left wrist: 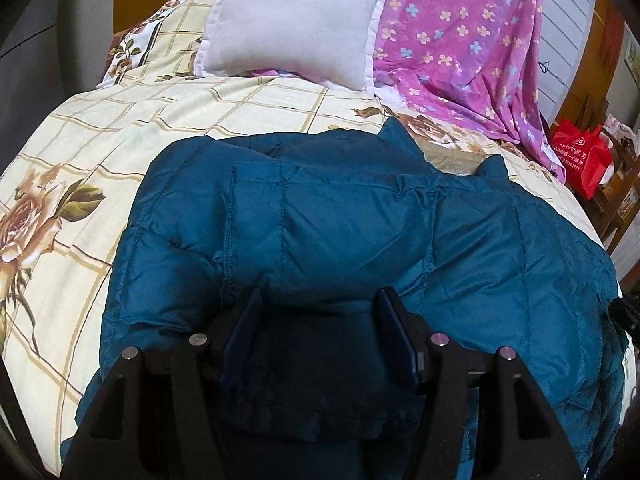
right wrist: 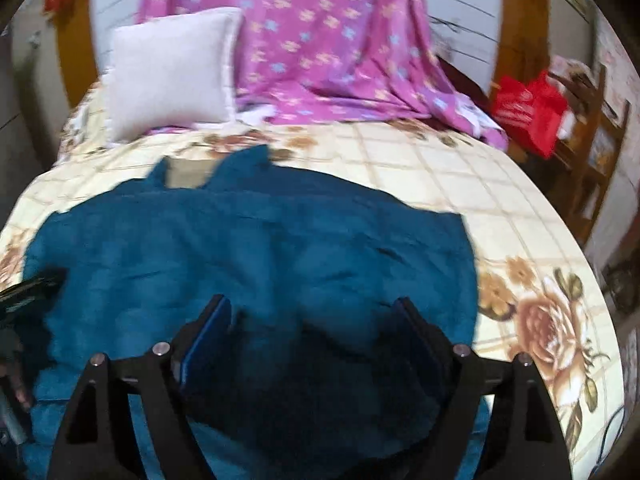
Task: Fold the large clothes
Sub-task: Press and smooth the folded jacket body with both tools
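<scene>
Two grippers hang over one teal quilted puffer jacket (left wrist: 344, 220) spread on a bed whose cream bedspread (left wrist: 100, 152) carries a tan grid and printed roses. Judged from its puffed, stitched panels and shiny shell, the jacket is probably light for its bulk, soft and springy, and somewhat slippery, so folds are likely to creep open unless pressed flat; firmer holds seem to be the stitched seams, the hem and the collar rather than the middle of a padded panel, where the shell may slide out of the fingers. The left gripper (left wrist: 318, 300) has its fingers moderately apart with jacket fabric lying between and beneath them; whether they pinch a fold cannot be told, and nothing appears lifted. The right gripper (right wrist: 316, 308) has its fingers wide apart above the near part of the jacket, holding nothing; that view is blurred. The jacket lies broad across the near half of the bed, its collar points (right wrist: 256, 158) toward the headboard, with a seamed layer doubled over the body on the left-wrist side. Beyond it stand a pale grey pillow (left wrist: 292, 20) and a draped pink flowered sheet (left wrist: 460, 40); a red bag (left wrist: 580, 156) sits off the bed's far right.
</scene>
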